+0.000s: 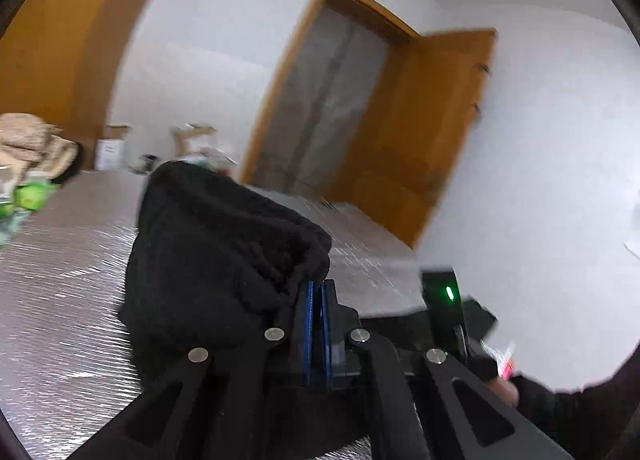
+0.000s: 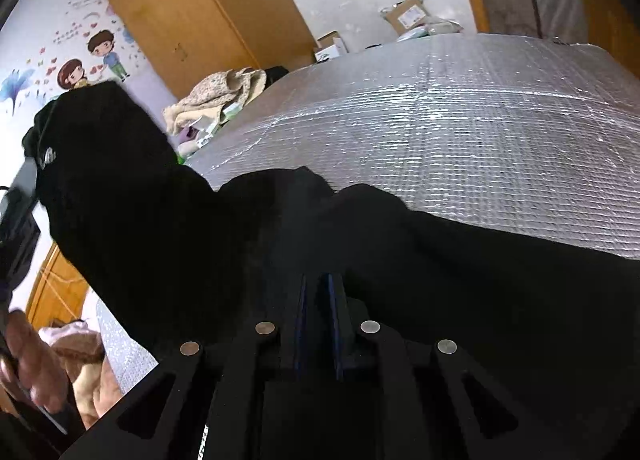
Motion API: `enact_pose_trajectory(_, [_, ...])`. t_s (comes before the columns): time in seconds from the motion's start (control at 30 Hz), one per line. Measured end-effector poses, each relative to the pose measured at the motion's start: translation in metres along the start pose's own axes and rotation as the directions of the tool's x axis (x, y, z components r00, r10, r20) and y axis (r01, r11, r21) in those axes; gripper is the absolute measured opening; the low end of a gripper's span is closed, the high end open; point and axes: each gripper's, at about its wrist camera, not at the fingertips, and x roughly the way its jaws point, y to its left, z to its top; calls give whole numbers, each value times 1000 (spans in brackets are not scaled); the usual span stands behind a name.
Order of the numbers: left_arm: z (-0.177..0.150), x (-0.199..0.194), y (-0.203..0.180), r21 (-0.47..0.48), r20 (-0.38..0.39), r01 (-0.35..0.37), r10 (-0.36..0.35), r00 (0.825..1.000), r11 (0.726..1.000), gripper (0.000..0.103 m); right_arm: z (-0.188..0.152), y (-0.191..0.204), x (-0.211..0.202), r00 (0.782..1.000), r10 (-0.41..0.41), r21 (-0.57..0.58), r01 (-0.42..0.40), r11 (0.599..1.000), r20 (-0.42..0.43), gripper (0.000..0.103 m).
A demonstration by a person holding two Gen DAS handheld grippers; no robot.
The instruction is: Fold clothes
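Observation:
A black knitted garment (image 1: pixel 216 248) hangs lifted above the silver foil-covered surface (image 1: pixel 60 280). My left gripper (image 1: pixel 318 288) is shut on its edge, with the blue pads pressed together and the cloth bunching up to the left of the fingers. In the right wrist view the same black garment (image 2: pixel 168 220) stretches from upper left across the lower frame and drapes over my right gripper (image 2: pixel 318 280), which is shut on a fold of it. The other gripper (image 1: pixel 448 296), with a green light, shows at the right of the left wrist view.
A beige blanket (image 2: pixel 216 96) and small items lie at the far edge of the foil surface (image 2: pixel 460 132). Cardboard boxes (image 2: pixel 408 16) stand by the wall. A wooden wardrobe (image 2: pixel 192 16) and an open door (image 1: pixel 420 132) lie beyond. A person's hand (image 2: pixel 28 356) is at lower left.

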Motion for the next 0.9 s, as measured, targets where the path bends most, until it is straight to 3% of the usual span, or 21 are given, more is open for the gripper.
enact_pose_trajectory(0.1, [-17,25,-14,21,-97,90,-88,991,996,1,1,-7,-6,1000,-14,18,14,1000,11,12])
enact_pose_trajectory(0.33, [-58,67,-21,34,-299,158,-140,944,987,1,0,-27,-16,999,-33,65,32,997,15,12])
enact_pose_trajectory(0.5, [-55,35,-12,-22,-226,146,-147,963,989,2,2,-27,-18,999,-26,68,24,997,27,17])
enact_pose_trajectory(0.7, [-42,-10,20,-133,-68,38,-48,997,990,2,12,-37,-23,998,35,128,-42,991,56,25])
enact_pose_trajectory(0.8, [-48,-6,40,-193,-80,-25,10,997,981,2,13,-33,-19,996,82,110,-85,990,32,30])
enact_pose_trajectory(0.87, [-53,1,53,-228,-117,-68,42,992,971,2,13,-30,-16,993,113,99,-114,988,15,47])
enact_pose_trajectory(0.9, [-56,3,58,-242,-131,-86,55,990,966,2,13,-29,-14,992,129,94,-129,987,7,48])
